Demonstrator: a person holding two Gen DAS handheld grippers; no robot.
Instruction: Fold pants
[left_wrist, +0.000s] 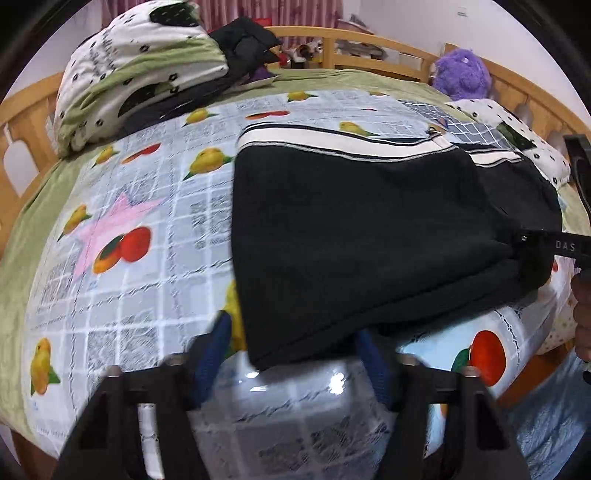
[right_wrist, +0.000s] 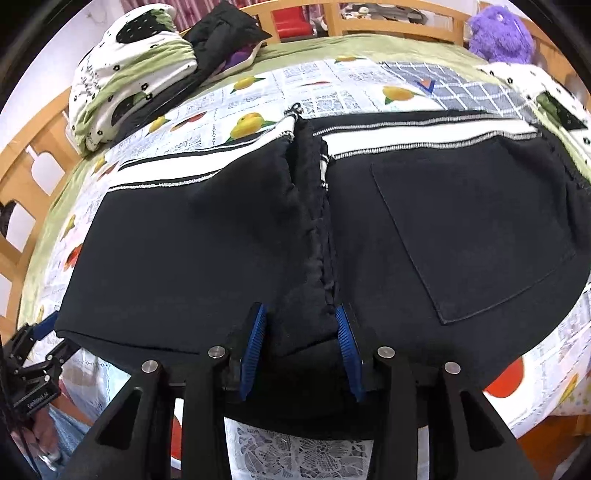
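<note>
The black pants with a white side stripe lie folded on the fruit-print bed cover; in the right wrist view the pants fill the middle, back pocket at right. My left gripper is open, its blue pads either side of the near folded edge, which lies between them. My right gripper has its blue pads either side of a bunched fold of the pants, with the cloth between them. The right gripper's body shows at the pants' right edge in the left wrist view.
A rolled white-and-green quilt and dark clothes lie at the bed's far left. A purple plush toy and a dotted pillow are at the far right. A wooden bed rail runs around the bed.
</note>
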